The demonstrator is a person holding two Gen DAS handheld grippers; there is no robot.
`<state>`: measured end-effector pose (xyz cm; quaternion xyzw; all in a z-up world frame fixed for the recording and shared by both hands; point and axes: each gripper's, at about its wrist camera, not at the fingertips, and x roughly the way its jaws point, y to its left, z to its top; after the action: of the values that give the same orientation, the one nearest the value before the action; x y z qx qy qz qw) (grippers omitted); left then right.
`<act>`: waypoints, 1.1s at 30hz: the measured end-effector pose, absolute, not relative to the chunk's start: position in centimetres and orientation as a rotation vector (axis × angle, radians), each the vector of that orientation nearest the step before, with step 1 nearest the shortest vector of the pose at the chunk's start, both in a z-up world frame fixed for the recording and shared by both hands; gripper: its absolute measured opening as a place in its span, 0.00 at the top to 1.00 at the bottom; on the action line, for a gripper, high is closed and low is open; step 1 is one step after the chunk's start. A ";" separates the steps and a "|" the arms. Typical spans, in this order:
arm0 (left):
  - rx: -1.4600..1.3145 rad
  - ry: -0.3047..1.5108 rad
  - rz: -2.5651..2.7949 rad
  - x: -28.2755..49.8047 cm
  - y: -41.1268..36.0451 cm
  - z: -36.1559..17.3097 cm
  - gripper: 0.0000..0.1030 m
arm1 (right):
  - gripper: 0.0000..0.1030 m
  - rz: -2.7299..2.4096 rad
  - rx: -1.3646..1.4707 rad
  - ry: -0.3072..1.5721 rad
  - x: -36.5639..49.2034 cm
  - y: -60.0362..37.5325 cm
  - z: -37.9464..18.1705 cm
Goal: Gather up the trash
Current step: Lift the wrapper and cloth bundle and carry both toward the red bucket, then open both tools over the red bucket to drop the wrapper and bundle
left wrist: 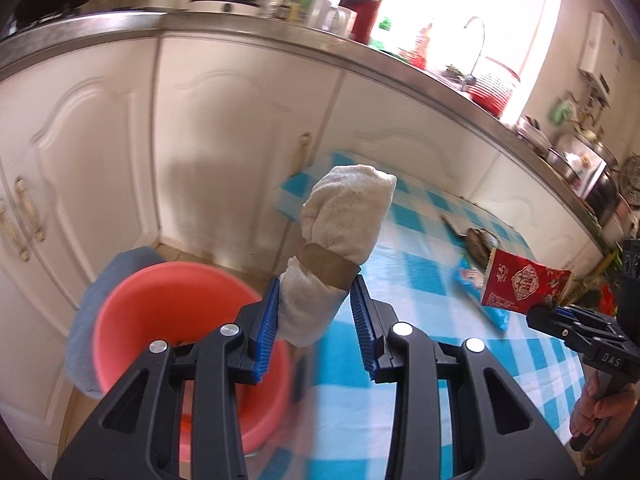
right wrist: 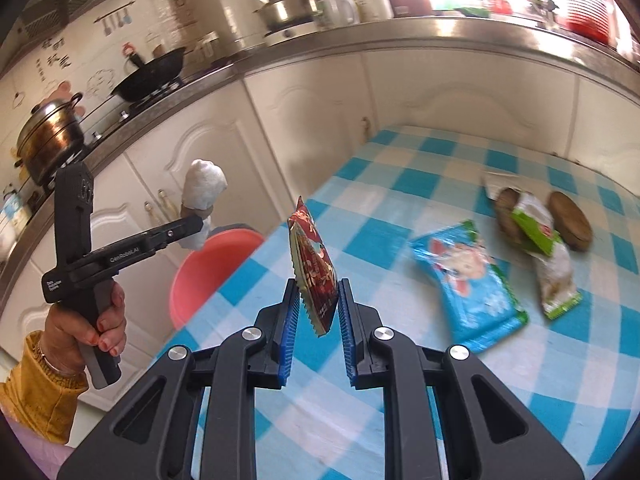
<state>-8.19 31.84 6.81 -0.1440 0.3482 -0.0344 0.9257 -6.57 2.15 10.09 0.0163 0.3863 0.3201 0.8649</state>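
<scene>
With the bucket [left wrist: 176, 320] as landmark, the wad [left wrist: 336, 240] was held narrowly in the left gripper [left wrist: 316, 320] beside its rim, and the wrapper [right wrist: 314, 268] pinched in the right gripper [right wrist: 318, 312] further off over the table [right wrist: 400, 380], so either could be dropped outside the bucket if released early

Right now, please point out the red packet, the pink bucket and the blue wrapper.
red packet [right wrist: 316, 272], right wrist view, middle of its face
pink bucket [left wrist: 168, 312], left wrist view, inner wall
blue wrapper [right wrist: 468, 280], right wrist view, its centre

Both wrist views look close along their fingers, sharing the checkered table [left wrist: 420, 280] [right wrist: 400, 184] and pink bucket [left wrist: 160, 300] [right wrist: 208, 264].
</scene>
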 end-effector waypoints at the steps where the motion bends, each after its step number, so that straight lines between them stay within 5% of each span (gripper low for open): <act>1: -0.302 0.713 -0.055 -8.5 32.5 6.7 0.64 | 0.79 0.685 0.026 0.810 -6.6 2.9 10.2; 33: -0.409 0.948 0.139 -10.7 39.8 -2.9 0.58 | 0.81 0.931 -0.114 0.969 -5.1 18.7 6.4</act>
<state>-10.65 39.84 -2.90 -0.1955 0.4528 0.0666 0.8674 -5.13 18.73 6.40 -0.0530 0.4488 0.4310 0.7810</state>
